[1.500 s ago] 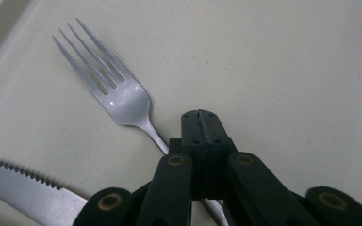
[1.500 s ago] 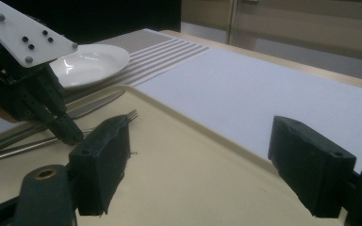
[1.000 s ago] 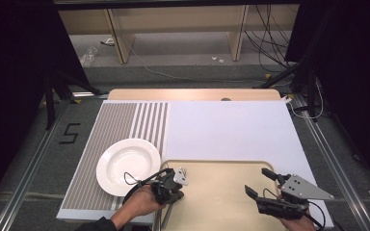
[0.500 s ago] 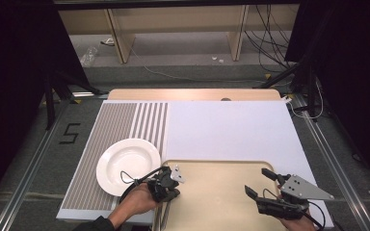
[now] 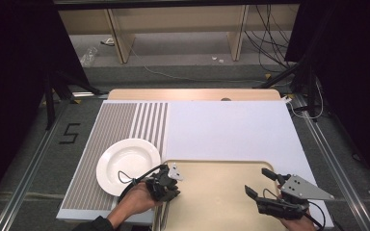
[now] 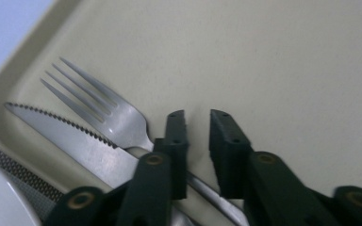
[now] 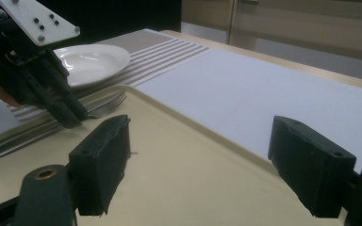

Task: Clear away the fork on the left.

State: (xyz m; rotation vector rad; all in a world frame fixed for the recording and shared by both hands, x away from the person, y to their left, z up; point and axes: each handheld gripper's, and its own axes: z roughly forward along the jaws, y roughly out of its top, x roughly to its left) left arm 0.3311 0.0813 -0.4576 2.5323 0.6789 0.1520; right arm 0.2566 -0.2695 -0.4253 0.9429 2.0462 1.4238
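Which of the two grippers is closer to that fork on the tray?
Left. The left gripper is right over the fork, its handle running beneath the parted jaws. The right gripper hovers at the tray's opposite side.

1 fork [image 6: 118, 117], 1 knife [image 6: 75, 141], 1 plate [image 5: 125, 163], 1 tray [image 5: 221, 202]

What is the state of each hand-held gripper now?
Left hand-held gripper: slightly open, just been opening, astride the steel fork's handle, not pressing.
Right hand-held gripper: wide open, empty.
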